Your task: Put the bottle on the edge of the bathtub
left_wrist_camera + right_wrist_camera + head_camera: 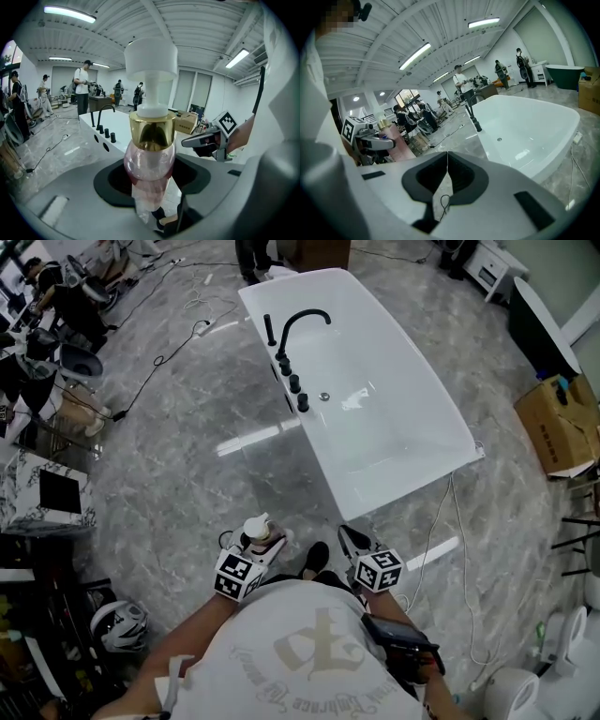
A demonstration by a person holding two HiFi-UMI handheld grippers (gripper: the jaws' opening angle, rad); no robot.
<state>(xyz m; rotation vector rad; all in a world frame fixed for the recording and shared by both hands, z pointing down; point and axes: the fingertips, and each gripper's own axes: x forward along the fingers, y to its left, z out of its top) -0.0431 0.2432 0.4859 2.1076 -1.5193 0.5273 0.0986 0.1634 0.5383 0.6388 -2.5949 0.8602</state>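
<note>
A pink bottle (259, 532) with a gold collar and a white pump cap stands upright between the jaws of my left gripper (270, 542), which is shut on it. In the left gripper view the bottle (150, 161) fills the middle, gripped at its lower body by the left gripper (151, 190). My right gripper (351, 538) is beside it, shut, with nothing in it; its jaws meet in the right gripper view (446, 161). The white bathtub (403, 491) with a black faucet (302, 319) lies ahead on the floor, its near end a short way beyond both grippers.
A white cable (453, 521) runs over the grey marble floor by the tub's near right corner. A cardboard box (561, 423) and a dark tub (539, 329) are at the right. Shelves and a helmet (120, 624) crowd the left. People stand in the background (82, 86).
</note>
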